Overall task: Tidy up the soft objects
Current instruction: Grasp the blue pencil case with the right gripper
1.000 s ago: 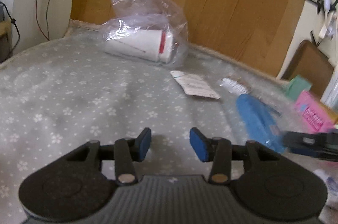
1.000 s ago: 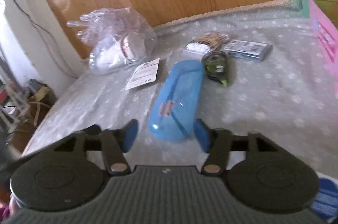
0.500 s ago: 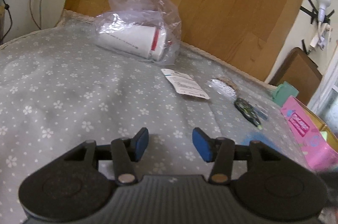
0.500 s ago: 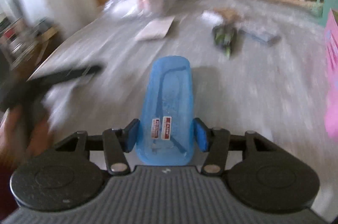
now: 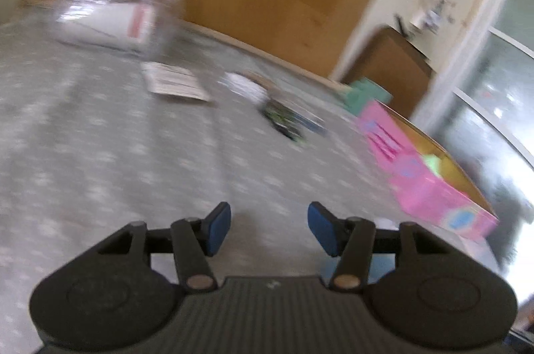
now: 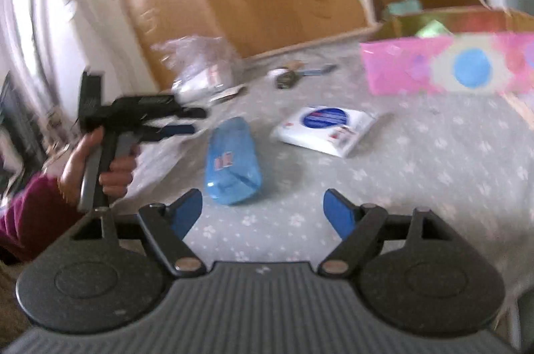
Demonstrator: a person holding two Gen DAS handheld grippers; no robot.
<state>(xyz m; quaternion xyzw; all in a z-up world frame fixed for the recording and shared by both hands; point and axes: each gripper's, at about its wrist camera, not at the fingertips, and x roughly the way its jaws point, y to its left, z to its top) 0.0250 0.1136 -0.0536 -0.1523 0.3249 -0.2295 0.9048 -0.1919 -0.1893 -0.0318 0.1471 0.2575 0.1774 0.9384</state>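
I see a grey flowered cloth; blue case left of the pink box. Right gripper and left gripper just spread, empty.

Lying mid-frame on the bedcover — pouch left of wipes pack, box upper right, bag behind.
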